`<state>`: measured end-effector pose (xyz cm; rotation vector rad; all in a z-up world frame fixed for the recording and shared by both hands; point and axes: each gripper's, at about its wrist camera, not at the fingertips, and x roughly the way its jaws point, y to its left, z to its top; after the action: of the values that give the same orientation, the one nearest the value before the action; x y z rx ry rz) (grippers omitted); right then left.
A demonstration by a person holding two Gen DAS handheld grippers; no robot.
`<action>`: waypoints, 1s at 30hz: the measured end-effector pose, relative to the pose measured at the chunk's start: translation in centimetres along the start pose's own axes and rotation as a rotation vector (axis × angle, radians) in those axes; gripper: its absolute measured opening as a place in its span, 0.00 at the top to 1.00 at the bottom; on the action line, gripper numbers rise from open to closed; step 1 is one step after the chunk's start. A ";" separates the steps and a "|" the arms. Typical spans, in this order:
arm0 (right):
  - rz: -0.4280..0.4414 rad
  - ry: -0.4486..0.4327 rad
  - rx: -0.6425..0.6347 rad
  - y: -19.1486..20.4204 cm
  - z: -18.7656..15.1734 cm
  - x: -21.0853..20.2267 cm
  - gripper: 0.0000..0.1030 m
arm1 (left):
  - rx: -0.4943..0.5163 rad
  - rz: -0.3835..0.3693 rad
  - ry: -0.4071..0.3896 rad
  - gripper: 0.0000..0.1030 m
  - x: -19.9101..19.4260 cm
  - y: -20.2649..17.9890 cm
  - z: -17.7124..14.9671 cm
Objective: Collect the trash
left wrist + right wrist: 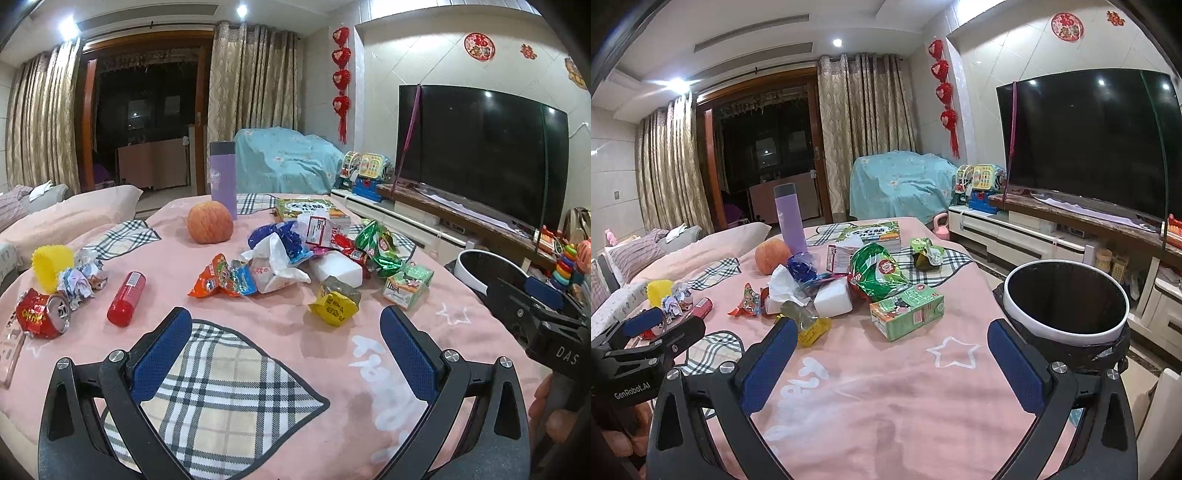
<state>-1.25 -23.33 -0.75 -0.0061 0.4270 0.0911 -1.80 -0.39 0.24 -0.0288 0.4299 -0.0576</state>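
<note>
A pile of trash lies mid-table on the pink cloth: snack wrappers (225, 280), a crumpled tissue (275, 264), a white block (338, 269), a green foil bag (877, 273), a green juice carton (907, 312) and a yellow wrapper (334, 306). A crushed red can (44, 314) and paper balls (83, 277) lie at the left. The white-rimmed trash bin (1065, 332) stands by the table's right edge. My left gripper (286, 332) is open and empty, short of the pile. My right gripper (892, 343) is open and empty, near the carton and bin.
An apple (209, 223), a purple flask (223, 173), a book (310, 208), a red tube (126, 298) and a yellow cup (51, 267) also sit on the table. A TV (1086, 140) on its stand is at the right; a sofa (66, 218) at the left.
</note>
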 end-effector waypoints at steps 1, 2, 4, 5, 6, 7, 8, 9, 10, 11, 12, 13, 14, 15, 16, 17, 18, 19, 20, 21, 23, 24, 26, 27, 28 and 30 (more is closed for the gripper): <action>0.001 0.009 0.004 -0.1 0.0 0.2 0.00 | 0.002 -0.001 0.007 0.00 0.1 0.0 0.0; 0.005 0.018 0.014 -0.2 0.1 0.4 0.00 | 0.004 -0.002 0.014 0.00 0.3 0.0 0.0; 0.011 0.045 0.027 -0.5 0.2 1.0 0.00 | 0.006 -0.003 0.038 0.00 0.9 -0.1 0.1; 0.016 0.053 0.036 -0.7 0.2 1.2 0.00 | 0.007 -0.008 0.048 0.00 1.2 -0.1 0.0; 0.023 0.066 0.043 -0.9 0.3 1.5 0.00 | 0.011 -0.013 0.066 0.00 1.6 -0.2 0.0; 0.029 0.080 0.044 -1.0 0.5 1.9 0.00 | 0.015 -0.014 0.080 0.00 2.0 -0.3 0.0; 0.032 0.089 0.042 -1.0 0.6 2.2 0.00 | 0.019 -0.018 0.097 0.00 2.4 -0.4 0.1; 0.039 0.106 0.035 -1.0 0.8 2.6 0.00 | 0.020 -0.026 0.112 0.00 2.8 -0.4 0.2; 0.046 0.114 0.028 -1.1 1.0 3.1 0.00 | 0.015 -0.040 0.132 0.00 3.4 -0.4 0.3; 0.059 0.126 0.020 -1.1 1.1 3.6 0.00 | 0.009 -0.051 0.148 0.00 3.8 -0.4 0.3; 0.080 0.146 0.012 -1.3 1.3 4.2 0.00 | 0.009 -0.064 0.170 0.00 4.5 -0.5 0.5; 0.096 0.164 0.006 -1.4 1.4 4.8 0.00 | 0.011 -0.071 0.183 0.00 4.9 -0.6 0.6; 0.114 0.190 -0.002 -1.5 1.6 5.6 0.00 | 0.011 -0.077 0.197 0.00 5.5 -0.6 0.8; 0.131 0.209 -0.007 -1.7 1.7 6.2 0.00 | 0.010 -0.082 0.206 0.00 5.7 -0.7 0.8; 0.149 0.228 -0.007 -2.1 1.9 6.8 0.00 | 0.008 -0.088 0.216 0.00 6.2 -0.8 1.0; 0.162 0.241 -0.003 -2.3 2.0 7.3 0.00 | 0.005 -0.091 0.222 0.00 6.5 -0.8 1.1; 0.173 0.253 -0.003 -2.6 2.2 7.8 0.00 | 0.001 -0.092 0.228 0.00 6.9 -0.9 1.2; 0.184 0.263 -0.006 -2.9 2.4 8.4 0.00 | -0.001 -0.091 0.236 0.00 7.3 -0.9 1.3; 0.193 0.271 -0.003 -3.0 2.4 8.6 0.00 | -0.001 -0.092 0.242 0.00 7.8 -1.0 1.4; 0.201 0.276 -0.007 -3.2 2.6 9.0 0.00 | 0.002 -0.091 0.245 0.00 8.0 -1.1 1.5; 0.215 0.288 -0.015 -3.5 2.8 9.8 0.00 | 0.013 -0.086 0.253 0.02 8.7 -1.4 1.6; 0.223 0.297 -0.022 -3.5 2.9 10.2 0.00 | 0.016 -0.087 0.257 0.04 9.0 -1.5 1.6; 0.238 0.316 -0.029 -3.7 3.0 11.0 0.00 | 0.016 -0.095 0.273 0.06 9.7 -1.7 1.6; 0.237 0.323 -0.038 -3.7 3.0 11.5 0.00 | 0.016 -0.099 0.280 0.07 10.1 -1.8 1.7; 0.238 0.330 -0.043 -3.7 3.0 12.0 0.00 | 0.016 -0.103 0.287 0.07 10.4 -1.9 1.7; 0.252 0.352 -0.049 -3.8 2.9 13.1 0.00 | 0.021 -0.110 0.298 0.07 11.1 -2.0 1.8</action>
<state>12.16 -25.88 -3.56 -0.0169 0.7760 0.3523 8.97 -3.09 -2.68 -0.0238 0.7254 -0.1765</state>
